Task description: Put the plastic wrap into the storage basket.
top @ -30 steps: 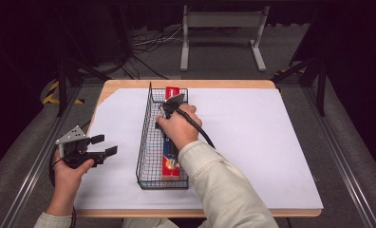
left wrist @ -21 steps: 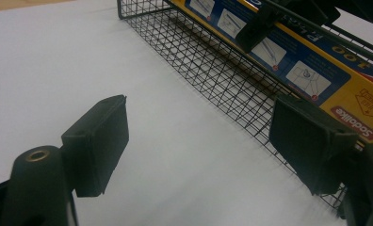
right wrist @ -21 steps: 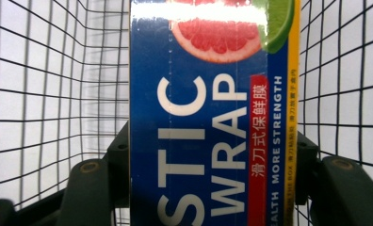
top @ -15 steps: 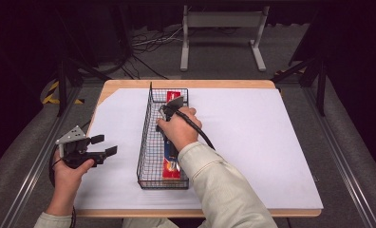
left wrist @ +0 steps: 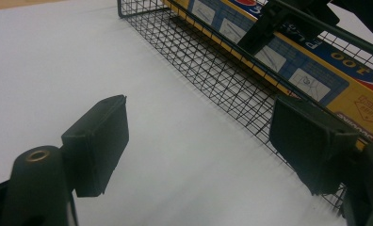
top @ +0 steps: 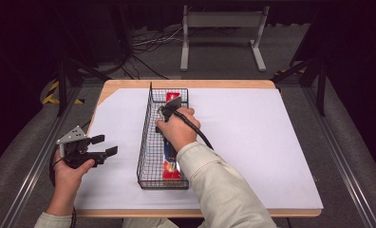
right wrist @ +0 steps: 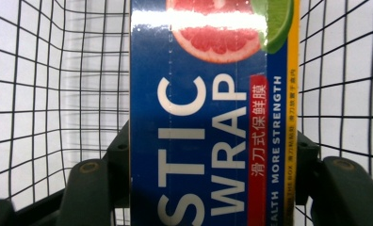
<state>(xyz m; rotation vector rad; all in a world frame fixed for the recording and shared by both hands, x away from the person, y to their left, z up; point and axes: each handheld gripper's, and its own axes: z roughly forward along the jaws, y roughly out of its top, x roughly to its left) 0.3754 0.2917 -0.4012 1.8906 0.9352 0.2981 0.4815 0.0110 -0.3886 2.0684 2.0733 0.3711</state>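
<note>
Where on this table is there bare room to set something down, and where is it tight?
The white sheet right of the wire basket is bare to the table's edge. Left of the basket a narrower strip is free, with the left gripper open at its near end. The basket is crowded: the plastic wrap box runs its length, right gripper clamped on it.

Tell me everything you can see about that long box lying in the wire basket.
The plastic wrap box is long, narrow and looks like cardboard, printed blue with a yellow edge, white lettering and a grapefruit and lime picture. It lies lengthwise inside the black wire basket on the white table cover. The right gripper is shut on its two long sides.
</note>
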